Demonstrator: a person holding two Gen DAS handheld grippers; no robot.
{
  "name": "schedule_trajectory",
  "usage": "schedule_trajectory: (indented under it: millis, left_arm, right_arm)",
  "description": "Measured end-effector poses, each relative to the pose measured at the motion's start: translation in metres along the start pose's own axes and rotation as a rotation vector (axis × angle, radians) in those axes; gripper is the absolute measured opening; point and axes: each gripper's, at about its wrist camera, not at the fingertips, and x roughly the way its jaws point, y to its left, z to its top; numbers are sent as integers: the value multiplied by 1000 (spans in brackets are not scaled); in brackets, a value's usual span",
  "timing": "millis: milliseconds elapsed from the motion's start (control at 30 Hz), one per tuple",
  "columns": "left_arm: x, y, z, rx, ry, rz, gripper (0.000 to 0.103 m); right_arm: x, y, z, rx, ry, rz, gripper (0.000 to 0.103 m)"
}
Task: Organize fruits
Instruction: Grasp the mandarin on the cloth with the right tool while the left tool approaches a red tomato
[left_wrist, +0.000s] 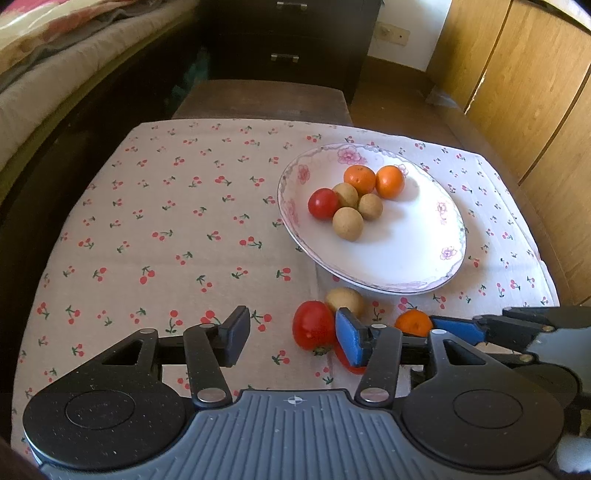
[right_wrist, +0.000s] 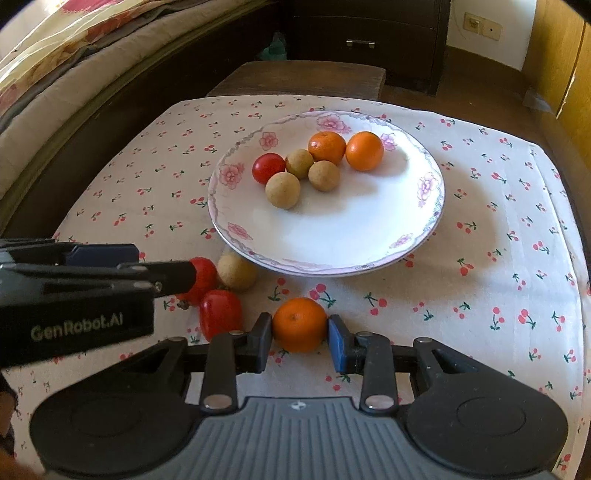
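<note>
right wrist view: the right tool has its pads clamped on a small round orange mandarin sitting on the cherry-print worktop, probably bound for the white flowered plate where six fruits already sit. the left tool hangs part open with nothing between its pads, right beside two red tomatoes and a tan round fruit, crowding that side.

3 oranges, 3 tomatoes, 4 brown round fruits, 1 plate, 2 tongs
</note>
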Motion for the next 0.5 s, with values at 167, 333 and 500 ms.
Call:
schedule_trajectory:
  millis: [167,333,500]
  left_arm:
    - [6,7,2,-57,21,-34,60]
    - [13,6,2,-91,44,-64,60]
    - [22,2,5,-104,49,-48,60]
  right_arm:
    - [-3,-4,-4,7,3,1,34]
    - [-6,-10,-6,16,4,0,34]
    - [-7,-13,-9,21,12,11,34]
